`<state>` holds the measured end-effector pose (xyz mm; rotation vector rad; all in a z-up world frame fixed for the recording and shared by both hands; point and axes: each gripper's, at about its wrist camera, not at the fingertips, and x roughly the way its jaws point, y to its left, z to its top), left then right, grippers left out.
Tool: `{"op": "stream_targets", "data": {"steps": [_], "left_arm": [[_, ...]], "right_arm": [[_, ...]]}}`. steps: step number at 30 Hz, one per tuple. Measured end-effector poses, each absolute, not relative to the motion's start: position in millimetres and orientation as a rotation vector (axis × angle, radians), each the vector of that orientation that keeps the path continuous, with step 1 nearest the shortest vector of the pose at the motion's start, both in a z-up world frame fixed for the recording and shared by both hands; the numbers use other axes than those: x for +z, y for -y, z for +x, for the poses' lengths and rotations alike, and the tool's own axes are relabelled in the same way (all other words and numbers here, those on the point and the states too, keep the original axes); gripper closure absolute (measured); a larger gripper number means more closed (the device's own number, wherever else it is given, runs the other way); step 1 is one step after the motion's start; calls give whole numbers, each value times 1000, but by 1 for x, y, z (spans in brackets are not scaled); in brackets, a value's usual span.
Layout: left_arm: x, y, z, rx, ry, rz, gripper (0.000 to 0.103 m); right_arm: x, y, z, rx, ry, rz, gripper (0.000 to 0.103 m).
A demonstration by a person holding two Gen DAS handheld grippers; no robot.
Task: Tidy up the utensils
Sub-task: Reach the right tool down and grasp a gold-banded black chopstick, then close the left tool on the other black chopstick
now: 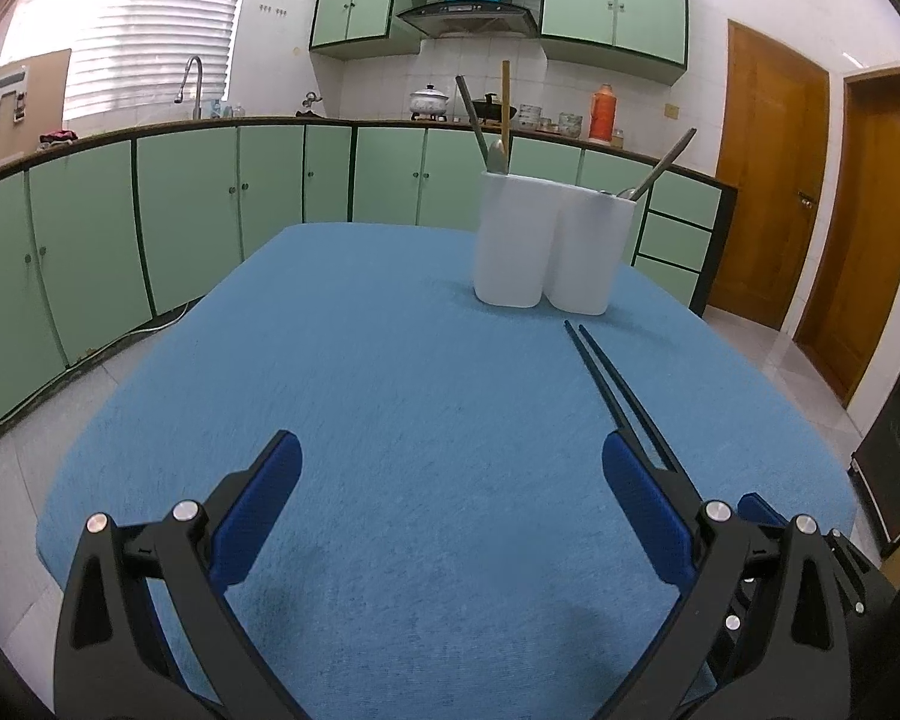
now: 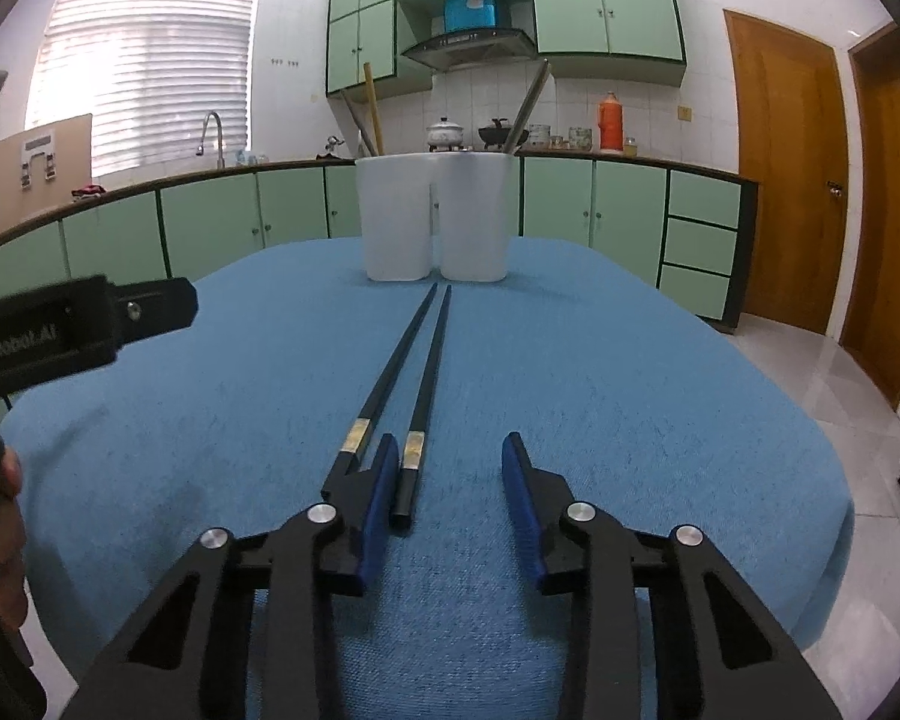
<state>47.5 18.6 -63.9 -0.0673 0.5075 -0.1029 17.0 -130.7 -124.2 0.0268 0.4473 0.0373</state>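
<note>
A pair of black chopsticks (image 2: 417,372) with gold bands lies on the blue tablecloth, pointing at a white two-compartment utensil holder (image 2: 437,219). My right gripper (image 2: 450,450) is open and low over their near ends: one chopstick lies between the fingers by the left finger, the other passes outside the left finger (image 2: 378,480). In the left wrist view the chopsticks (image 1: 612,384) run past my right finger (image 1: 642,492). My left gripper (image 1: 450,456) is open and empty. The holder (image 1: 549,240) contains spoons and a wooden stick.
The blue-covered table (image 1: 390,420) has rounded edges with tiled floor around it. Green cabinets and a counter with pots and an orange thermos (image 1: 601,113) stand behind. Wooden doors (image 2: 786,180) are at the right. My left gripper's body (image 2: 72,330) shows at the right view's left.
</note>
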Motion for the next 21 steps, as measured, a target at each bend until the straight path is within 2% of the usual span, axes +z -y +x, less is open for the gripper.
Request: {"op": "stream_targets", "data": {"steps": [8, 13, 21], "left_arm": [[-66, -16, 50, -106, -511, -70, 6], [-65, -14, 49, -107, -509, -69, 6], [-64, -7, 45, -118, -505, -62, 6]], "right_arm": [[-128, 124, 12, 24, -430, 18, 78], [-130, 119, 9, 33, -420, 5, 96], [-129, 125, 8, 36, -420, 38, 96]]}}
